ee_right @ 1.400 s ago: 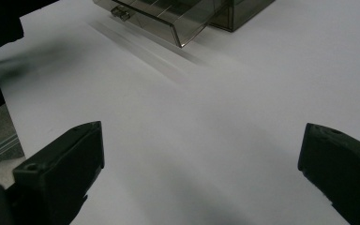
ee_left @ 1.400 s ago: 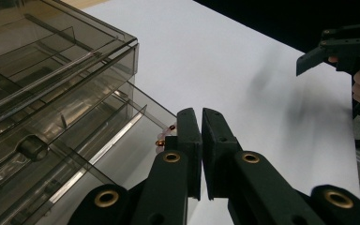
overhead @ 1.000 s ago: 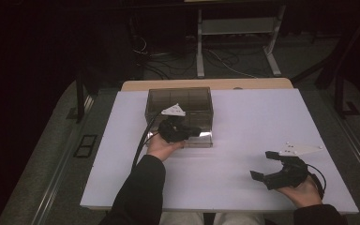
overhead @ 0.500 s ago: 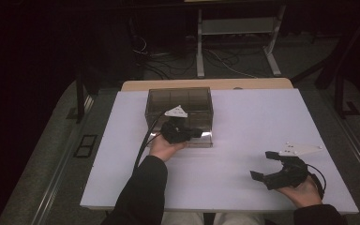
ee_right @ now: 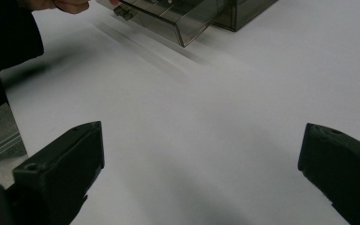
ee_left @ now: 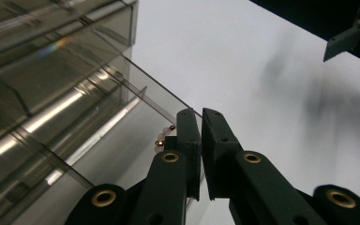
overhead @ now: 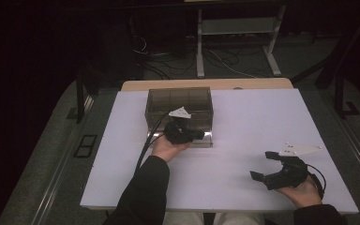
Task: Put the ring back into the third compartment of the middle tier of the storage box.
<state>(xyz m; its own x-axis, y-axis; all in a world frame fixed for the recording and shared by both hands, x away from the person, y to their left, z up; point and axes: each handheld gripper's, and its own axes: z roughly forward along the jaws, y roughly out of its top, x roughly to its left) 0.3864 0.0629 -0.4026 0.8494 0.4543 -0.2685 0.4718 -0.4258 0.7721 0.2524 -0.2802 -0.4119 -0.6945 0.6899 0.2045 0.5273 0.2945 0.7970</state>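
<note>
A smoky clear drawer box (overhead: 178, 101) stands at the back middle of the white table (overhead: 262, 117). Its bottom drawer (ee_right: 178, 23) is pulled out toward the person. My left gripper (ee_left: 200, 112) is shut on the drawer's thin front wall near a corner, one jaw inside and one outside. Pink and gold beads (ee_left: 161, 140) lie in the drawer beside the inner jaw. In the high view the left gripper (overhead: 199, 134) sits at the drawer front. My right gripper (overhead: 259, 164) rests open near the front right edge, nothing between its jaws (ee_right: 201, 136).
A wooden strip (overhead: 206, 84) runs behind the table's far edge. Beyond it, cables and a white stand (overhead: 234, 42) are on the dark floor. Bare table surface lies between the drawer and the right gripper.
The left gripper has shifted a little to the right and toward the person at the drawer front. The right gripper has stayed where it was.
</note>
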